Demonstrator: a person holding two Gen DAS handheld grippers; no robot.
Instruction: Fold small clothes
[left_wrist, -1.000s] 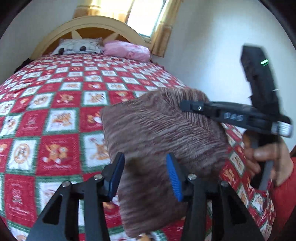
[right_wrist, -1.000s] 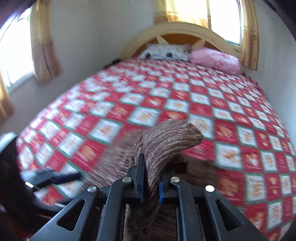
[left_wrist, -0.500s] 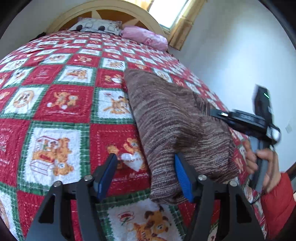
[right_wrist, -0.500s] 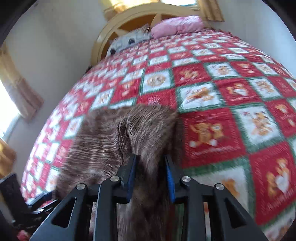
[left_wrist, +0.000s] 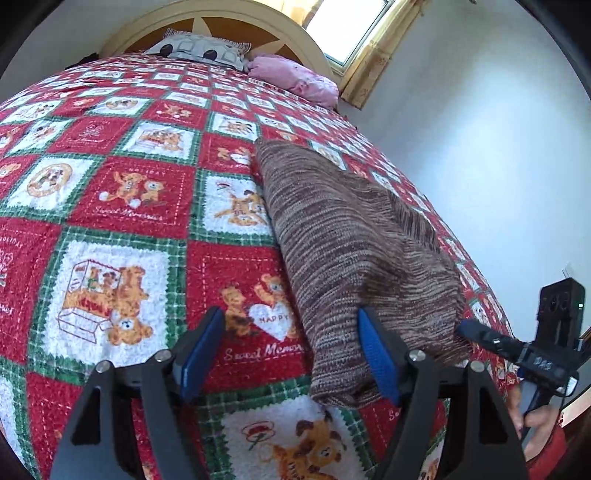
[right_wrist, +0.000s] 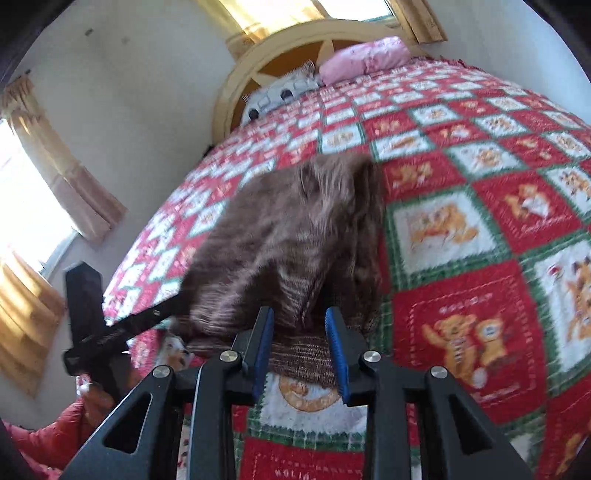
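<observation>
A brown knitted garment (left_wrist: 354, 251) lies folded into a long strip on the red patchwork bedspread (left_wrist: 122, 206). My left gripper (left_wrist: 291, 350) is open, its right finger resting at the garment's near left edge, nothing held. In the right wrist view the garment (right_wrist: 291, 236) is blurred. My right gripper (right_wrist: 301, 350) is open at its near edge, jaws apart, with cloth lying between and beyond them but not pinched. The right gripper also shows in the left wrist view (left_wrist: 480, 334) at the garment's right corner.
A grey patterned pillow (left_wrist: 199, 50) and a pink pillow (left_wrist: 295, 79) lie at the wooden headboard (left_wrist: 221, 22). A white wall (left_wrist: 480, 147) runs along the bed's right side. Curtained windows (right_wrist: 40, 192) are on the left wall. The bedspread's near edge is just under the grippers.
The right gripper carried the garment's edge over, lowered it onto the bed and opened. The garment went from lifted to lying flat. The left gripper stayed open and moved lower.
</observation>
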